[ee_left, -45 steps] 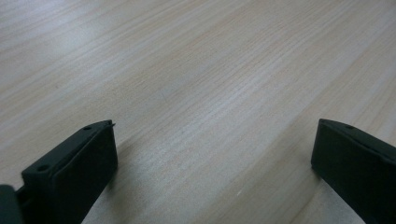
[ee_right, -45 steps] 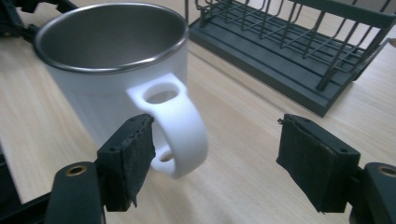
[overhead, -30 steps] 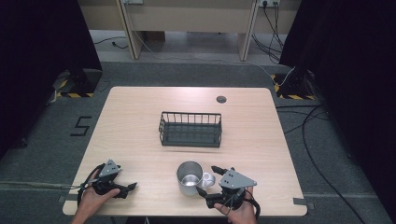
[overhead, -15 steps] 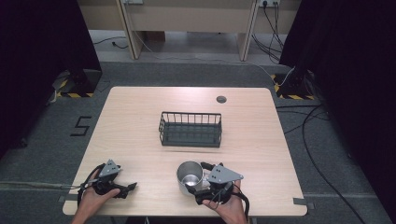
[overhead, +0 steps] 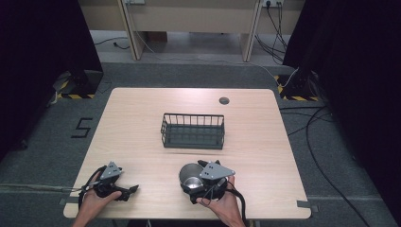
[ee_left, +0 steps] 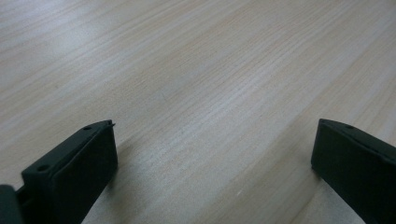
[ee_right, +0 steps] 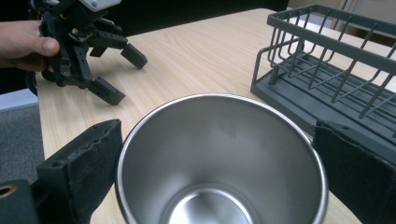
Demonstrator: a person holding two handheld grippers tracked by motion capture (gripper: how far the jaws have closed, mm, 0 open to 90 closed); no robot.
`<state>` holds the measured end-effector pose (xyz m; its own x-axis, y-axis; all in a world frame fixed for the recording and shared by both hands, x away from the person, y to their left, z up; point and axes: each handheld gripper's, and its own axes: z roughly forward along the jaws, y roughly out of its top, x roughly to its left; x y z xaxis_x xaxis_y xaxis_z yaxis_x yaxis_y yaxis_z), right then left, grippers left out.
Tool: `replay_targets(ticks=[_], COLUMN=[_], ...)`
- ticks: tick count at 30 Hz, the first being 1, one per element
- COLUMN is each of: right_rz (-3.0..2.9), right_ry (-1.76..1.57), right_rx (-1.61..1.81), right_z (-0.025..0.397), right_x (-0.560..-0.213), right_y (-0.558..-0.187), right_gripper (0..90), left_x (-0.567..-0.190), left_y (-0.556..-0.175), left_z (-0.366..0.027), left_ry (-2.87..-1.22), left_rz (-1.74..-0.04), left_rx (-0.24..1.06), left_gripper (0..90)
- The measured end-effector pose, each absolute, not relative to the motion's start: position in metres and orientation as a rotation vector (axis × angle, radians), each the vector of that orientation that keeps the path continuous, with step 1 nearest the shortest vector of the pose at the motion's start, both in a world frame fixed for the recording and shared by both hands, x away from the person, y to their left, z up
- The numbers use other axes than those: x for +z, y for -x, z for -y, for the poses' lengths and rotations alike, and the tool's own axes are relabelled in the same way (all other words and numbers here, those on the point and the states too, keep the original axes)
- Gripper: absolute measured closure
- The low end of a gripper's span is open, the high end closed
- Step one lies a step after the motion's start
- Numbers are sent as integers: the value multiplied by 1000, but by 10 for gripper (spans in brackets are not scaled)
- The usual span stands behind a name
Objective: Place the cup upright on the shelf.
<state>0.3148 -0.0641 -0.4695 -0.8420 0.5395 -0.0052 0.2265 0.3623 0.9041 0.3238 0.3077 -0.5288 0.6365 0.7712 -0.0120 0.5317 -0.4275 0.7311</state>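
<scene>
While left claw point(overhead: 133, 189) idles, right claw point(ee_right: 219, 177) straddles steel cup point(ee_right: 219, 163).

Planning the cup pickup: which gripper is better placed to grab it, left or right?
Right. The right gripper already has its fingers on either side of the steel cup, open, and the wire basket sits just beyond. The left gripper rests open on bare table, well away from the cup.

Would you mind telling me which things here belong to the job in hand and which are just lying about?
In the job:
- steel cup, standing between the open jaws
- right gripper

Lying about:
- wire basket, empty
- left gripper, resting open on the table
</scene>
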Motion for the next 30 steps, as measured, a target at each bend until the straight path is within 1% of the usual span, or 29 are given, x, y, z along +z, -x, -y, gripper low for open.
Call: replay_targets(ticks=[17, 25, 30], right_rz=[-2375, -2357, -2359], right_ry=[-630, -585, -570], right_rx=[1459, 1476, 1497], right_z=[63, 64, 63], right_x=[-470, -455, -444], right_y=[-321, -325, -337], right_gripper=[62, 62, 63], left_x=[-529, -529, -529], left_y=[-324, -324, -324], left_z=[-308, -308, -308], left_ry=[-2131, -2131, -2132], left_rz=[-1012, -1012, -1011], left_rx=[426, 426, 426], left_gripper=[0, 0, 0])
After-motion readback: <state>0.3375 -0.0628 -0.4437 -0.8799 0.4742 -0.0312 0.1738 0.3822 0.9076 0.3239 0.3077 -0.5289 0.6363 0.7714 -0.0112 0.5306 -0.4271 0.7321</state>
